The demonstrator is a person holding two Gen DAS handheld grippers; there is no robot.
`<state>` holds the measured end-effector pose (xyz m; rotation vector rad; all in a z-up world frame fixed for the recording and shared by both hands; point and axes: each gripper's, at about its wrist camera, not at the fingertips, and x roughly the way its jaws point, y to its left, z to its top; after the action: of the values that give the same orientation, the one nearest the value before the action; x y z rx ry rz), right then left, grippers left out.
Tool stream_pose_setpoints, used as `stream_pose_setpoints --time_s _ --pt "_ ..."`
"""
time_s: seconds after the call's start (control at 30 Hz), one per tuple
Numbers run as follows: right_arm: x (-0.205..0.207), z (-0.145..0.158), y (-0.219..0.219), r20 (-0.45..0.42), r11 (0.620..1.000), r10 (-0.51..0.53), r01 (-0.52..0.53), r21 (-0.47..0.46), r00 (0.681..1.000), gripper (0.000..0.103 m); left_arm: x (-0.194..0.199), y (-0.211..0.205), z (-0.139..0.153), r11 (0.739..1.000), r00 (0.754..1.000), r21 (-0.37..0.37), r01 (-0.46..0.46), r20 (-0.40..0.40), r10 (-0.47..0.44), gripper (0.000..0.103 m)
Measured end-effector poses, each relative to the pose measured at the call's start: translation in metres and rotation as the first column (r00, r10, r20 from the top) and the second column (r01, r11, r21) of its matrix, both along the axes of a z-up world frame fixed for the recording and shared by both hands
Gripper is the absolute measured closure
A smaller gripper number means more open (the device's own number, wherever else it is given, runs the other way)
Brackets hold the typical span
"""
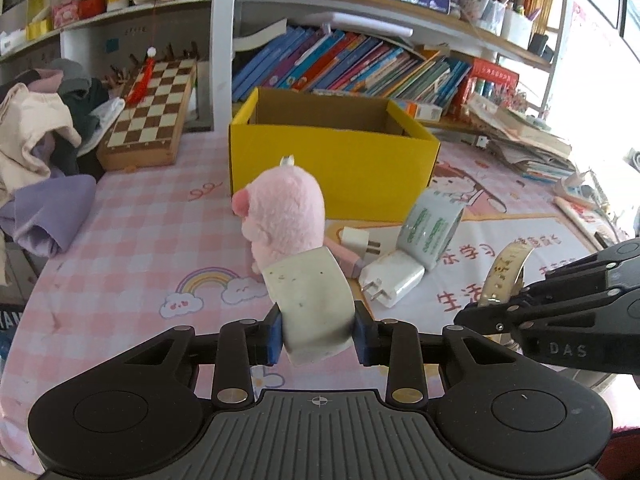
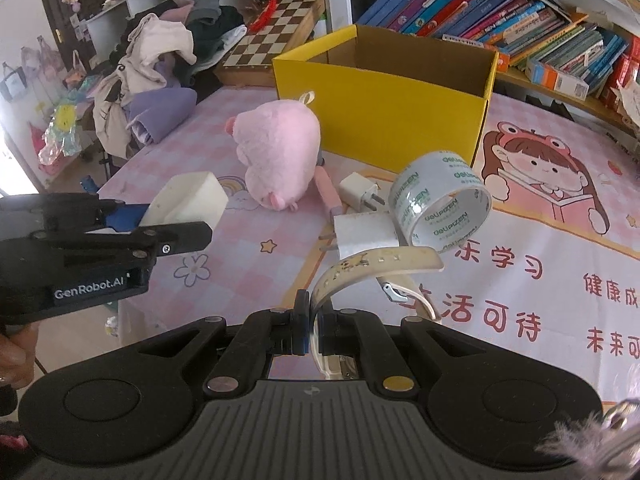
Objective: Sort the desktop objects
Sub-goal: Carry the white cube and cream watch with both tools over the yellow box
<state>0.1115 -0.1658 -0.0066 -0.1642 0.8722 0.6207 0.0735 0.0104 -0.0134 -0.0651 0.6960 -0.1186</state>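
My left gripper (image 1: pixel 318 330) is shut on a white rectangular block (image 1: pixel 314 304), held above the pink checked table; the block also shows in the right wrist view (image 2: pixel 188 200). My right gripper (image 2: pixel 314 330) is shut on a cream watch strap (image 2: pixel 360 270), which also shows in the left wrist view (image 1: pixel 502 276). A pink plush pig (image 1: pixel 284 212) lies before the open yellow box (image 1: pixel 340 160). A tape roll (image 1: pixel 432 228), a small white plug (image 1: pixel 360 242) and a larger white charger (image 1: pixel 394 282) lie right of the plush. The box (image 2: pixel 384 120) looks empty.
A chessboard (image 1: pixel 152 112) leans at the back left beside a pile of clothes (image 1: pixel 40 140). Shelves of books (image 1: pixel 352 64) run behind the box. Stacked papers (image 1: pixel 524 136) sit at the right. The table edge is close at the left (image 2: pixel 120 168).
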Motion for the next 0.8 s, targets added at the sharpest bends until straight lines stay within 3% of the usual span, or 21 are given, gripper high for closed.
stream_pose_setpoints --time_s 0.8 --pt "-0.011 0.031 0.021 0.061 0.999 0.019 -0.020 0.030 0.998 0.099 -0.014 0.009 0.034 0.998 0.993 -0.026 0.061 0.105 -0.058 0.073"
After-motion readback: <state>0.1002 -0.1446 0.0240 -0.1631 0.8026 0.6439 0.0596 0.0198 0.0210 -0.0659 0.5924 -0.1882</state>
